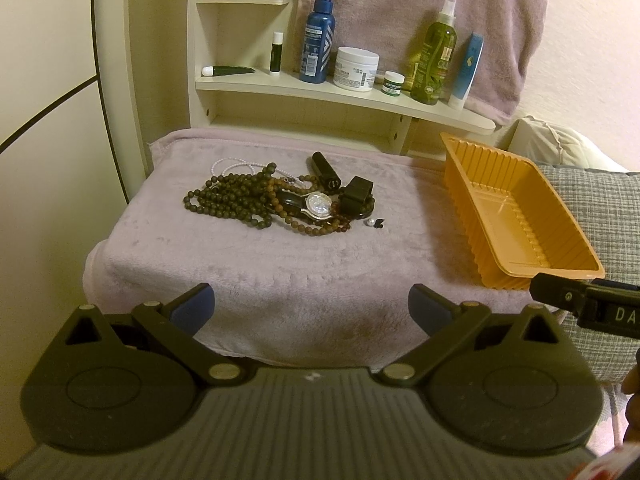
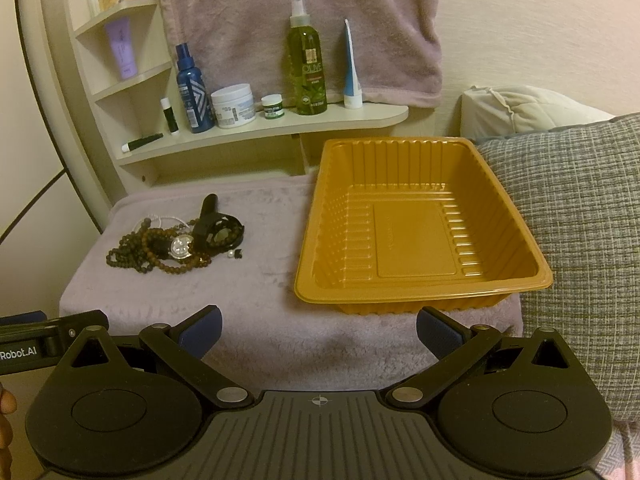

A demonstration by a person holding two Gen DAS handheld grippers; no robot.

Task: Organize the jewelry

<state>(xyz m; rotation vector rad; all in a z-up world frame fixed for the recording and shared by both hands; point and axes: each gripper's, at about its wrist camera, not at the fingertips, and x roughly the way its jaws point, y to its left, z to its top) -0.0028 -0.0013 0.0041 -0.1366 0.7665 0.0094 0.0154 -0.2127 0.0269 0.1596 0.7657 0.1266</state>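
From the left wrist view, the left gripper hangs spread and empty over the near edge of the towel-covered desk. The jewelry lies in a tangled heap toward the far middle: dark bead strands, a watch on top, a white bead strand behind, a black tube and a loose pearl just beside the heap. The beads look light, limp and likely to snag, so pinching one free loop at the heap's left edge seems safest; the watch is stiffer and its strap gives the better hold.

From the right wrist view, the right gripper is also spread, holding nothing. The orange tray sits empty to the right of the heap; it looks thin and easily pushed.
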